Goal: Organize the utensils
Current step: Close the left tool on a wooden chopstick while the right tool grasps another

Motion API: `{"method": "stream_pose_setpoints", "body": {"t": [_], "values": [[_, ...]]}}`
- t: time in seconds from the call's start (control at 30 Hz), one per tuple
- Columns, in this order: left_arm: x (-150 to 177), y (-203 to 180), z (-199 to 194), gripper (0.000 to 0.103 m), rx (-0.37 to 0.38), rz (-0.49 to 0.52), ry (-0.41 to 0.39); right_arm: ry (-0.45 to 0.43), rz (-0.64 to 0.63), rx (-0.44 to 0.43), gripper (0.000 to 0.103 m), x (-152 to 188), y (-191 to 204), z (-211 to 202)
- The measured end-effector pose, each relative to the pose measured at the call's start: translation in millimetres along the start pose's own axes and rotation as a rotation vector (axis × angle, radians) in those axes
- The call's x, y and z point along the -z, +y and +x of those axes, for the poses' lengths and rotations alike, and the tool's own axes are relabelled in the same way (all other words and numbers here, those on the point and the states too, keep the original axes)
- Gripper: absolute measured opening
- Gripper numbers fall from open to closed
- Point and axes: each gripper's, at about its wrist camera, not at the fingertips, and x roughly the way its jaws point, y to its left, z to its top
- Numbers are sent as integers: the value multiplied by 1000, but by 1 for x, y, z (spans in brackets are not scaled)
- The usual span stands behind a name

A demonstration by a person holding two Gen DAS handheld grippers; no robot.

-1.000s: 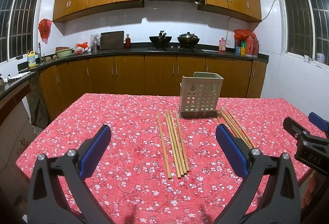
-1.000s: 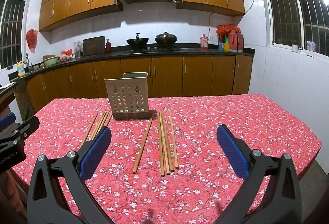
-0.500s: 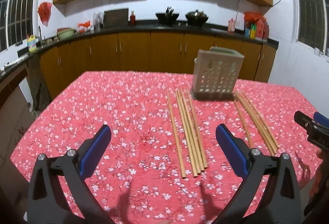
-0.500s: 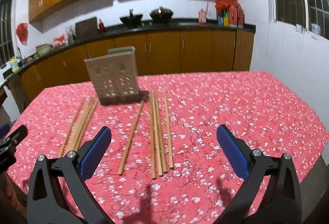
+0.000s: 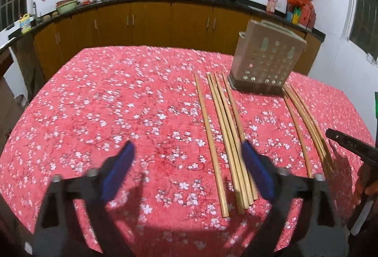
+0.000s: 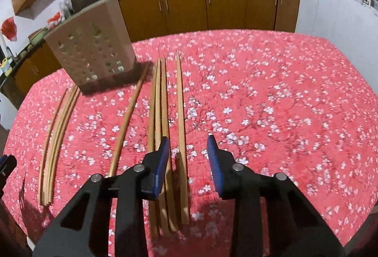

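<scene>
The right gripper [image 6: 187, 157], jaws partly apart, hovers low over a single wooden chopstick [image 6: 180, 101] lying on the red floral tablecloth [image 6: 271, 91], in front of the beige perforated plastic utensil holder [image 6: 92, 54]. The left gripper [image 5: 186, 170] hangs wide open and empty beside another chopstick bundle [image 5: 226, 129]. This looks like the first pickup; next, the right jaws should drop and close on the stick.

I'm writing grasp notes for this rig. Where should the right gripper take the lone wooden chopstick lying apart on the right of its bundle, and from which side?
Grip the lone wooden chopstick near its close end, coming straight down with the right gripper, jaws straddling its width. It lies flat on the red floral tablecloth, slightly apart from the bundle.
</scene>
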Motion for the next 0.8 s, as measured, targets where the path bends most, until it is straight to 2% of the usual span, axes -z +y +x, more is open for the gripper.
{"method": "stream_pose_setpoints", "body": {"t": [0.07, 0.17, 0.2, 0.27, 0.33, 0.6, 0.8], "values": [[-1, -2, 8, 64, 15, 9, 28, 26, -10, -3, 27, 2, 1, 8], [-3, -8, 18, 50, 32, 24, 59, 48, -11, -1, 17, 4, 0, 17], [-4, -9, 22, 47, 36, 30, 68, 46, -11, 2, 16, 5, -1, 18], [-6, -14, 29, 34, 49, 49, 88, 42, -3, 5, 10, 3, -4, 18], [-6, -18, 34, 27, 60, 56, 109, 39, 12, -3, 9, 3, -7, 20], [-6, -26, 53, 9, 76, 90, 180, 26, 13, 14, 8, 2, -7, 20], [-22, -22, 73, 8, 50, 105, 166, 25, 28, 19, 8, -12, -9, 33]]}}
